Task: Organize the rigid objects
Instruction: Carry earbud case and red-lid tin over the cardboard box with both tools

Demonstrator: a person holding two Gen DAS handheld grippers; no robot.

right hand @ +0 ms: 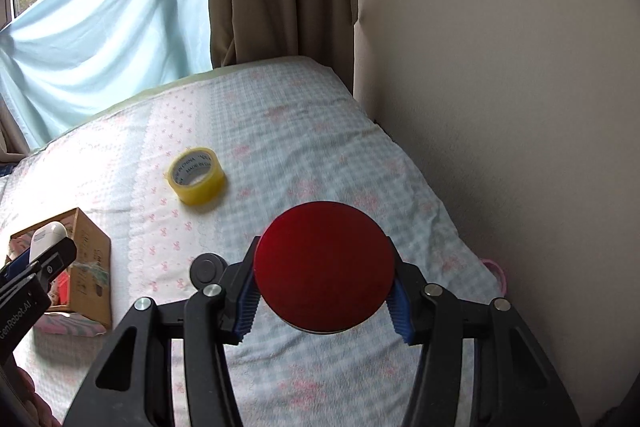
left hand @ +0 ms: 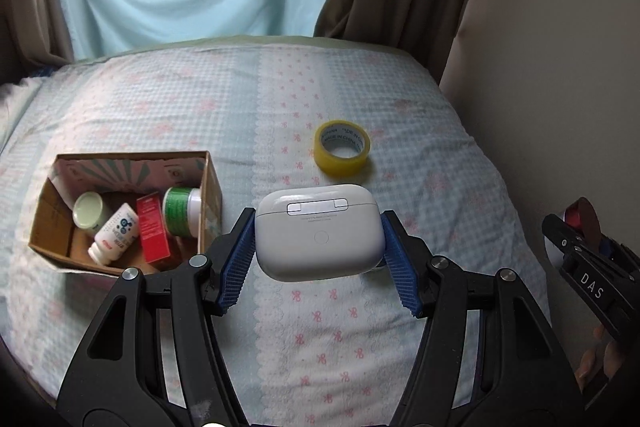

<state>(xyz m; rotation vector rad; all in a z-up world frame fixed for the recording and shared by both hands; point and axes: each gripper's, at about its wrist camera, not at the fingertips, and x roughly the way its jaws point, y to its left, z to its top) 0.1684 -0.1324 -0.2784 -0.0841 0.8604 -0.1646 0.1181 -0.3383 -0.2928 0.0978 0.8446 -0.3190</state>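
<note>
Your left gripper [left hand: 318, 247] is clamped on the white earbud case [left hand: 318, 233], its two blue pads pressed against the case's short ends, so the case's long side runs across the fingers. It hangs above the bedspread [left hand: 400, 327], not touching it.

The cardboard box [left hand: 210, 187] is your landmark. It sits to the left of the earbud case and slightly farther from you, open side up, already holding a red carton [left hand: 152, 231], a green-labelled jar [left hand: 180, 211] and two small white bottles. The near-right corner of the box is the closest part to your left gripper, so the likely move is a short sideways carry to the left, then a drop.

Your right gripper [right hand: 324, 287] is closed on a round red object [right hand: 324, 263], also held above the bedspread. It is well apart from the box, on the far side of your left gripper, so the left should probably go first.

The yellow tape roll [left hand: 343, 147] lies flat on the bedspread, to the right of the box and beyond the case, not gripped.
</note>
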